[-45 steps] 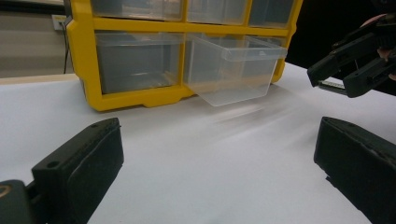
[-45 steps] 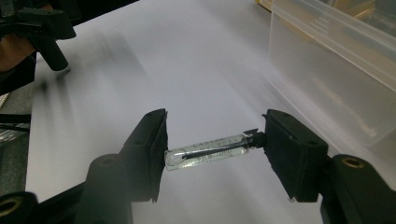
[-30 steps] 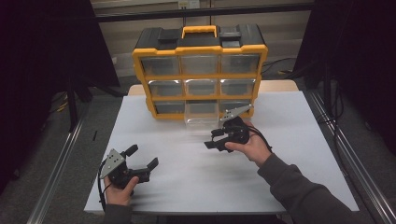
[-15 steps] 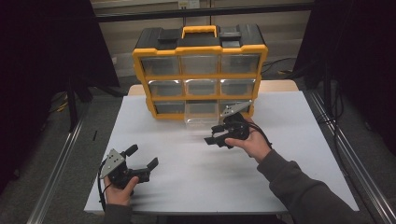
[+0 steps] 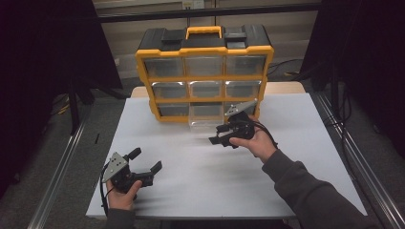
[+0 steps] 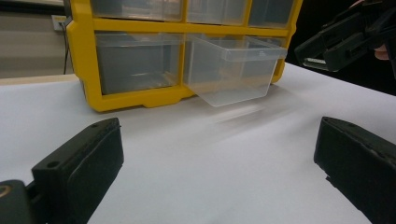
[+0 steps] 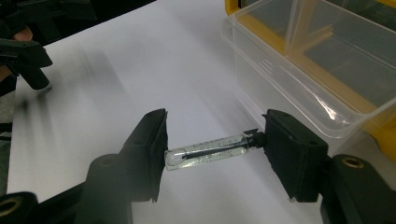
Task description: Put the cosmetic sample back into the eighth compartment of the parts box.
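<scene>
A yellow-and-black plastic organiser case with rows of clear drawers stands at the far side of the white table, and everything else is best placed against it. Its bottom middle drawer, a clear plastic bin, is pulled out over the table in front of the case. Just in front of that open drawer, a little to its right, the right gripper hangs above the table surface – its two black jaws are closed on a small clear glass vial with a dark cap, clamped end to end, the rounded bottom against one pad and the cap against the other. The vial lies crosswise between the jaws, close beside the drawer's front wall but not inside it.

The left gripper sits well away from the case, near the table's front left corner – its jaws stand wide apart with nothing between them, pointing towards the case.
</scene>
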Tool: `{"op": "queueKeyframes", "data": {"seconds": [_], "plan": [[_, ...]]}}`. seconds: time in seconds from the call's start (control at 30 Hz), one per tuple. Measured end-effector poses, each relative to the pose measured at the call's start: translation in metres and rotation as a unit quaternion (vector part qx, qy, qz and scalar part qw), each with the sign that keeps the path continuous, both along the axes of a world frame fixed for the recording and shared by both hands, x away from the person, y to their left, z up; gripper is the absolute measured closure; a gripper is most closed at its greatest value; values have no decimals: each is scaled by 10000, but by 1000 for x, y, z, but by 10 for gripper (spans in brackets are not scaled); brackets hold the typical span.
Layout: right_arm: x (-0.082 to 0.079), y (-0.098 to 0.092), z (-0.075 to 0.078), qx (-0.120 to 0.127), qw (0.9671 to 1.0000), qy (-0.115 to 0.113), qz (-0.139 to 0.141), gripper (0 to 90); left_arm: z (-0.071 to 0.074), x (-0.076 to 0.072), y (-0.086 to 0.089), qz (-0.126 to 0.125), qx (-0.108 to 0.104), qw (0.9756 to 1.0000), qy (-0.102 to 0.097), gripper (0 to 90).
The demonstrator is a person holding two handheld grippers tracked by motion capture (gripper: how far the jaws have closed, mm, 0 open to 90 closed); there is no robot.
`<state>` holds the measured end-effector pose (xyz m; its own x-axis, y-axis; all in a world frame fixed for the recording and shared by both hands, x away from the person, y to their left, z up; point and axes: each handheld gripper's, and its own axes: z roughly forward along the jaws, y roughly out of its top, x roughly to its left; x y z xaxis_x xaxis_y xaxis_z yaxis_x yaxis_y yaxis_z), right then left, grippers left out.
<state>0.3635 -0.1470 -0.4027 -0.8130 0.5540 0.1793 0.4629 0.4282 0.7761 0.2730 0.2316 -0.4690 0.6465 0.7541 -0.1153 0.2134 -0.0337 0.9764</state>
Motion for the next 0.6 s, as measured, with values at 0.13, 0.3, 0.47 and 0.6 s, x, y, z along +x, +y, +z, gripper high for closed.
{"op": "queueKeyframes", "data": {"seconds": [0.13, 0.3, 0.47, 0.6], "plan": [[2, 0, 0, 1, 10000, -3, -32, 401, 0, 0, 0, 1, 2, 10000, 2, 14], [5, -1, 3, 9, 10000, 5, -25, 401, 0, 0, 0, -11, 14, 10000, -4, 14], [8, 0, 6, -47, 10000, -43, -35, 401, 0, 0, 0, -11, 16, 10000, -7, 14], [10, 0, 8, -33, 10000, -44, -64, 401, 0, 0, 0, -16, 21, 10000, -6, 14]]}}
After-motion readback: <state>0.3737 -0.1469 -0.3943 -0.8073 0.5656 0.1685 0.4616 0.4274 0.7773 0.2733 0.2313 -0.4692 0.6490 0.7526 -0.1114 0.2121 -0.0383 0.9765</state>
